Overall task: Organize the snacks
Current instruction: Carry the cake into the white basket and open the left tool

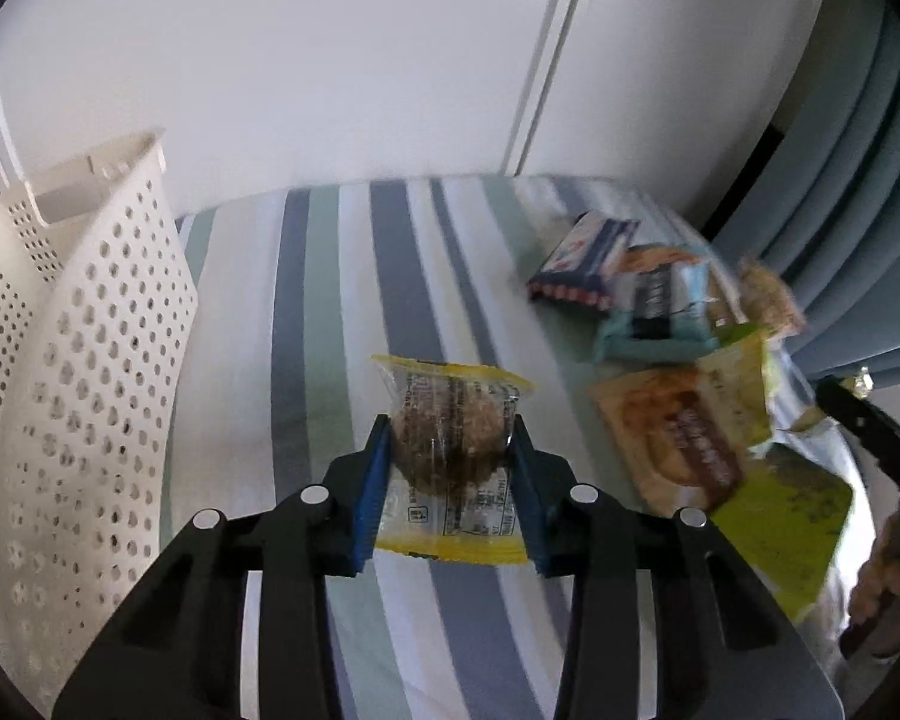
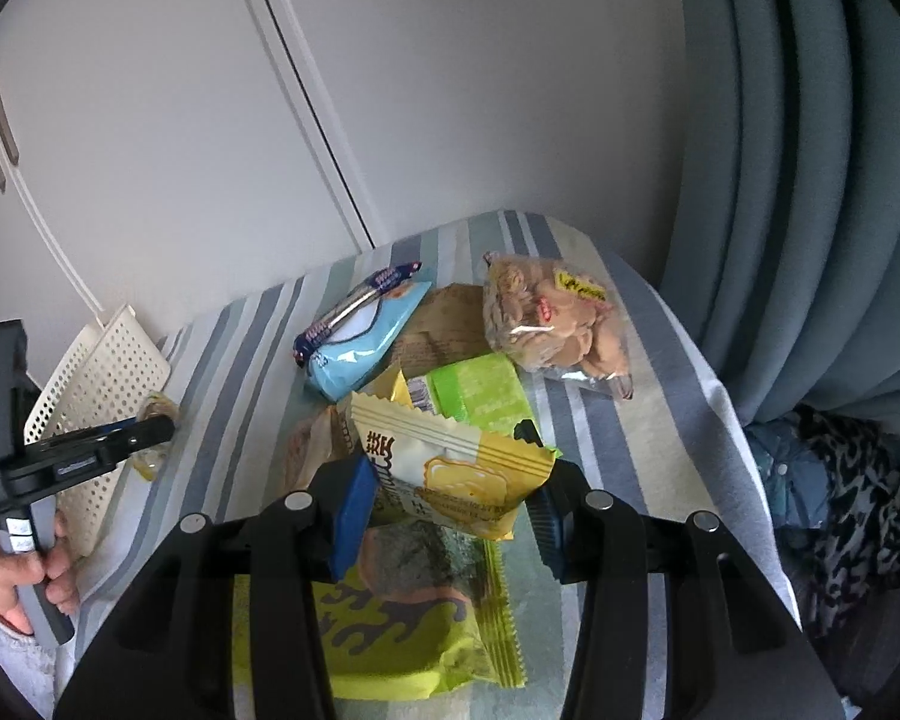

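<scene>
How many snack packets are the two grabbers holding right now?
2. The left gripper pinches a clear, yellow-edged cookie packet over the striped cloth. The right gripper pinches a yellow packet above the snack pile.

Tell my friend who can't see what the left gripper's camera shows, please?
The left gripper pinches a yellow-edged cookie packet above a striped tablecloth. A white holey basket stands to its left, and a pile of other snack packets lies to the right.
</scene>
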### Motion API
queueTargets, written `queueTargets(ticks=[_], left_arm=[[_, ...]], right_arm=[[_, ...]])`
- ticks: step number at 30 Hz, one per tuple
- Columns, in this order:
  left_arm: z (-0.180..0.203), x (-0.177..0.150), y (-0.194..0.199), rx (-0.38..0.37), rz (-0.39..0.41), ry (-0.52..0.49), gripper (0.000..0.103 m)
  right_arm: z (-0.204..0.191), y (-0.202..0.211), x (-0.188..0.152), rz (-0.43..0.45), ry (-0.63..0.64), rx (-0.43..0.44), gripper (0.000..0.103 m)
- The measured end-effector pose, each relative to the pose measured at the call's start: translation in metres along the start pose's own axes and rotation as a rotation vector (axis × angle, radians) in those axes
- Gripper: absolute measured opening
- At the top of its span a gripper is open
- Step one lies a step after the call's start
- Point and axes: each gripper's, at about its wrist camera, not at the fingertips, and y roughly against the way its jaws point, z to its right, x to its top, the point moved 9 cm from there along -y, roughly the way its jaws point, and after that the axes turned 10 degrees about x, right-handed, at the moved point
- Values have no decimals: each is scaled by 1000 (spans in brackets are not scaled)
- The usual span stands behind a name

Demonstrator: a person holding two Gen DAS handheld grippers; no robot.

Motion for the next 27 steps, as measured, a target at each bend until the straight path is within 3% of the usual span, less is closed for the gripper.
queueTargets(ticks=[9,13,19,21,23,25,27], left_arm=[[-20,17,68,1,104,35,38],[-67,15,113,60,165,80,38],[-129,10,140,176,208,166,38],[-142,5,140,180,205,197,40],[-158,-2,140,188,197,226,56],[-169,-8,142,191,209,249,96],[-178,-13,148,213,239,271,99]], right_arm=[[-25,22,18,44,48,6,45],[-44,26,19,48,76,18,45],[-85,20,20,42,127,50,45],[-99,18,20,39,147,60,45],[-115,15,20,35,169,75,45],[-131,14,20,35,191,85,45],[-151,10,20,30,213,103,45]])
